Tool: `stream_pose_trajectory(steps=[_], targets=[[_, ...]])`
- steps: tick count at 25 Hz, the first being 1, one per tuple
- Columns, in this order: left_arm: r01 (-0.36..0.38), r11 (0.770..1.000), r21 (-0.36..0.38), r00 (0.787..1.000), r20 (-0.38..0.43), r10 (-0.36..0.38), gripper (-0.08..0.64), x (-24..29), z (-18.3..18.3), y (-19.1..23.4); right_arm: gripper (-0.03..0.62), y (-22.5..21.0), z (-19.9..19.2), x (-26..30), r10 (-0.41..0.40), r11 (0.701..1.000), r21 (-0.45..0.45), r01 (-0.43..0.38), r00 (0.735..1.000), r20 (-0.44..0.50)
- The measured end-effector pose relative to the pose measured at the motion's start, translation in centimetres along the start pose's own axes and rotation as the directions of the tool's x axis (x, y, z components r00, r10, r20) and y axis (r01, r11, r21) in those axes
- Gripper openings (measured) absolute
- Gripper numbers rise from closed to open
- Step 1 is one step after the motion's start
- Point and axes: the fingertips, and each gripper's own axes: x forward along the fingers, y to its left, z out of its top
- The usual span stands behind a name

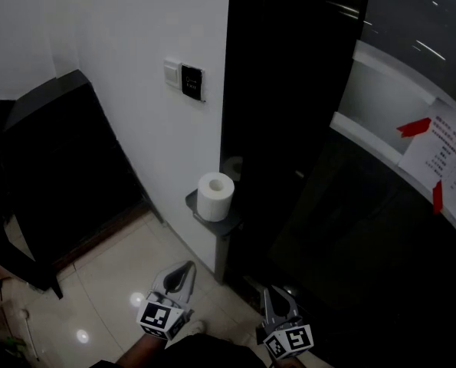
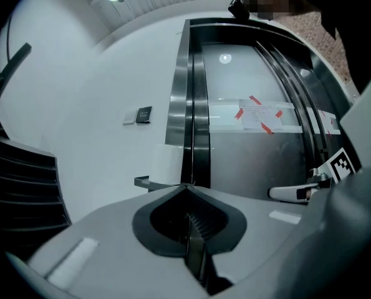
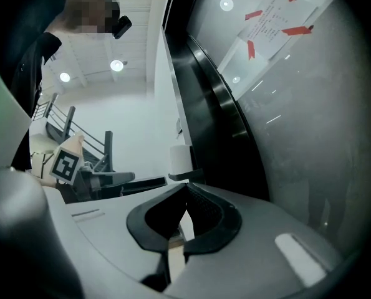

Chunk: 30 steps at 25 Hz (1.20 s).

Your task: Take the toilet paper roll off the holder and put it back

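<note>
At the bottom of the frame the left gripper (image 1: 186, 269) and the right gripper (image 1: 268, 292) are pointing up the frame, both closed and gripping nothing. Beyond them, at centre, the roll (image 1: 214, 196) is standing upright on the holder (image 1: 229, 225), well apart from both

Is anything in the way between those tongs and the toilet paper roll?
Nothing visible does. The toilet paper roll stands on its holder, in open view ahead of the left tongs and right tongs, both shut and empty.
</note>
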Motion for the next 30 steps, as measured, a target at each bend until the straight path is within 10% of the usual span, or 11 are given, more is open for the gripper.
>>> stream_pose_trajectory(steps=[17,22,30], targets=[[0.150,0.989,0.002,0.988,-0.042,-0.150,0.016,6.9,0.9,3.2,0.014,-0.7,0.4,3.6,-0.090,0.996,-0.026,0.090,0.996,0.009],[0.132,0.990,0.044,0.988,-0.083,-0.128,0.290,10.3,1.7,3.9,0.014,-1.1,1.1,4.1,-0.105,0.994,-0.042,0.105,0.994,0.009],[0.148,0.984,0.101,0.985,-0.108,-0.137,0.509,15.8,2.9,4.3,0.014,-2.3,1.4,4.1,-0.145,0.988,-0.045,0.146,0.989,0.021]])
